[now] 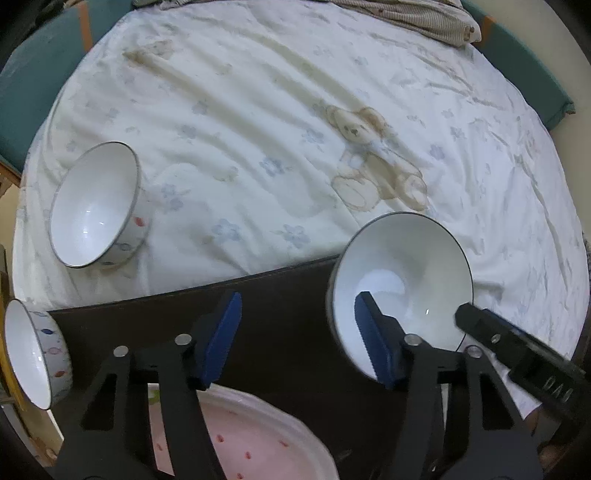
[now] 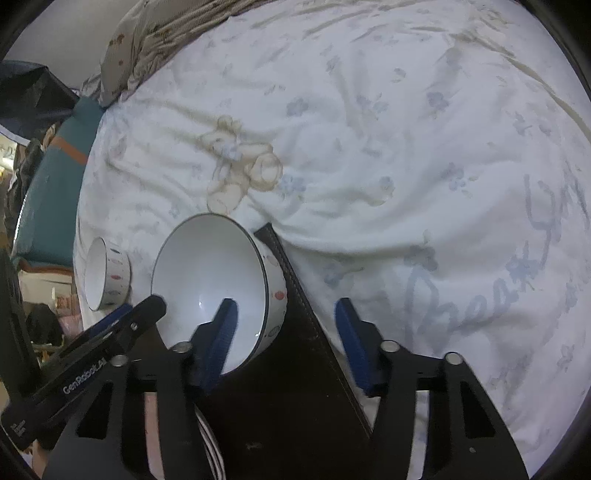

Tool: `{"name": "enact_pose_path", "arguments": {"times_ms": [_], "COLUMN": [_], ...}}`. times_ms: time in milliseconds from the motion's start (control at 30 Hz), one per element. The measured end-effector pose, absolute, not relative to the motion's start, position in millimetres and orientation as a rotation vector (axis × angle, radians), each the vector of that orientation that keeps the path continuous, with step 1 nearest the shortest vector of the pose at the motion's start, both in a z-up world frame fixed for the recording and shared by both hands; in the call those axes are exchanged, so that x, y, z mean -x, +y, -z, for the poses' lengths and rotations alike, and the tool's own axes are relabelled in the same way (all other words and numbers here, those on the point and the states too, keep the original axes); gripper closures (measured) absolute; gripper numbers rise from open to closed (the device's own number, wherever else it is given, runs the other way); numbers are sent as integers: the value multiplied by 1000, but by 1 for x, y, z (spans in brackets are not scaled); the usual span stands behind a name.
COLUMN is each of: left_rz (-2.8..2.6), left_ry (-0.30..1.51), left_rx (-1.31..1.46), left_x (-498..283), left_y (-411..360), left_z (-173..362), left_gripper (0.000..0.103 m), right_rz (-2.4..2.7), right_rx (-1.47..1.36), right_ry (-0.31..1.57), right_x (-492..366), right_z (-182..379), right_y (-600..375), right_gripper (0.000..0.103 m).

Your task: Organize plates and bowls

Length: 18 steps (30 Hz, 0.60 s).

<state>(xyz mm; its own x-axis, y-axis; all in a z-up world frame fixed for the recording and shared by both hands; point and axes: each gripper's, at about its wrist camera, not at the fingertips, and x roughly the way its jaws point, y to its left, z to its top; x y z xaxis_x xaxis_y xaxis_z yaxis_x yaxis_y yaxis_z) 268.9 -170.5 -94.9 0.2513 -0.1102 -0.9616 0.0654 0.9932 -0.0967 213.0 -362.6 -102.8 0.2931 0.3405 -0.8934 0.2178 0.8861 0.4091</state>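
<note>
Nearest, under the left gripper (image 1: 297, 341): a pink-speckled plate (image 1: 255, 439) on a dark mat (image 1: 288, 295). Fingers of both grippers spread apart, gripping nothing. Right gripper (image 2: 286, 341) with one blue finger (image 2: 221, 332) inside the large white bowl (image 2: 210, 280) at the mat's edge. Leftward, two smaller dotted bowls (image 1: 94, 205) (image 1: 35, 354). Beyond, a bear-printed bed sheet (image 1: 332, 92).

I see a bed (image 1: 295, 155) under a rumpled white sheet (image 2: 388, 129) printed with pale blue flowers and a tan teddy bear (image 1: 373, 158). A teal mattress (image 1: 33, 88) shows at its edges, with a striped pillow (image 1: 417, 14) at the far end. A dark brown mat (image 1: 280, 306) lies nearest me.
</note>
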Motion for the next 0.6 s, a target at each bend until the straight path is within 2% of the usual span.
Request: {"name": "enact_pose_path", "arguments": {"times_ms": [67, 133, 233, 367, 433, 600], "left_rz": [120, 124, 126, 126, 124, 105], "left_ry": [1322, 1340, 1367, 1407, 1420, 1417], "left_rx": [45, 54, 54, 34, 34, 1], "left_x": [-271, -272, -274, -276, -276, -277], "left_y": [-175, -177, -182, -187, -190, -195], "left_z": [100, 105, 114, 123, 125, 126], "left_gripper": [52, 67, 73, 88, 90, 94], "right_rz": [-91, -101, -104, -124, -142, -140], "right_rx": [-506, -503, -497, -485, -481, -476], "right_ry": [1300, 1310, 1314, 1329, 1333, 1338], "right_x": [-214, -214, -215, -216, -218, -221], "right_z": [106, 109, 110, 111, 111, 113], "right_y": [-360, -358, -356, -352, -349, -347], "right_gripper": [59, 64, 68, 77, 86, 86]}}
